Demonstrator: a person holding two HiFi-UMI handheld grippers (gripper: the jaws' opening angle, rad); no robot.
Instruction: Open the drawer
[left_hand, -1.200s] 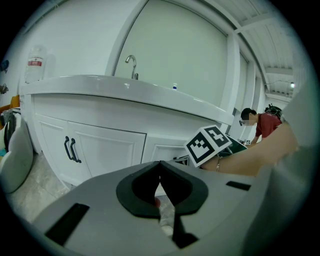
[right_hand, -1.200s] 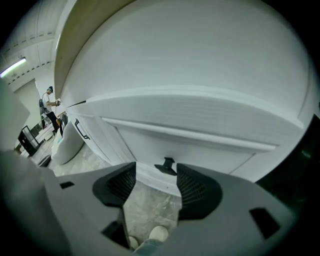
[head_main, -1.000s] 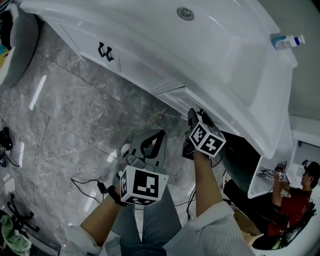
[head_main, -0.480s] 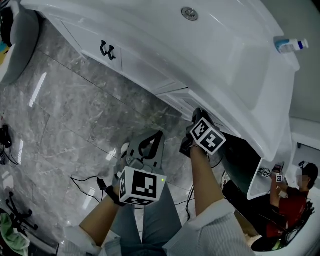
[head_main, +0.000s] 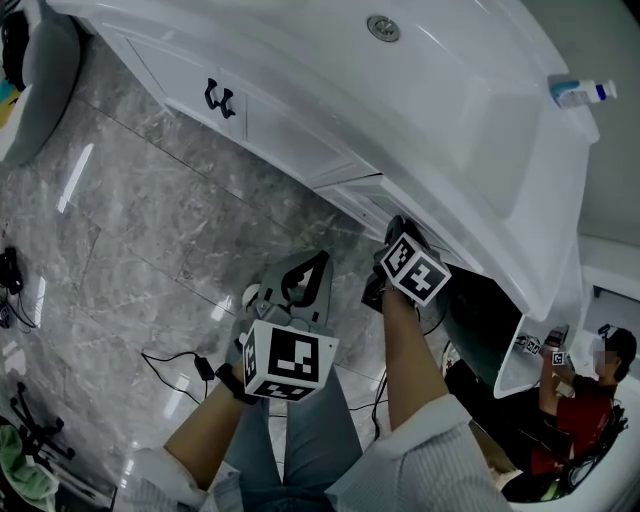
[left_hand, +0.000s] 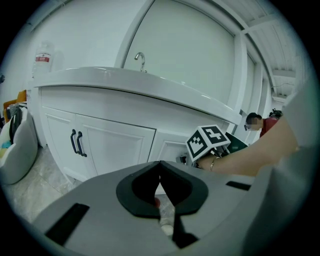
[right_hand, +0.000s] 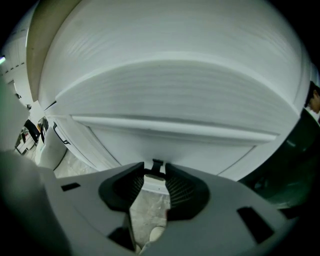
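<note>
The white drawer front (right_hand: 175, 145) sits under the vanity's overhanging counter (head_main: 450, 130), right of the cabinet doors. Its small dark handle (right_hand: 157, 165) stands between my right gripper's (right_hand: 156, 172) jaws, which are closing, and the pads meet it on both sides. In the head view the right gripper (head_main: 392, 232) reaches under the counter edge to the drawer (head_main: 345, 190), with its marker cube behind it. My left gripper (head_main: 320, 260) hangs over the floor to the left, away from the vanity. Its jaws (left_hand: 160, 164) are shut with nothing in them.
Two cabinet doors with black handles (head_main: 218, 97) lie left of the drawer. A dark open compartment (head_main: 480, 320) is at the right, with a person in red (head_main: 585, 400) beyond. A bottle (head_main: 575, 88) lies on the counter. Cables (head_main: 170, 370) trail across the marble floor.
The right gripper has stayed at the drawer front, only turning slightly. The left gripper has barely moved. The whole view has shifted a little.
</note>
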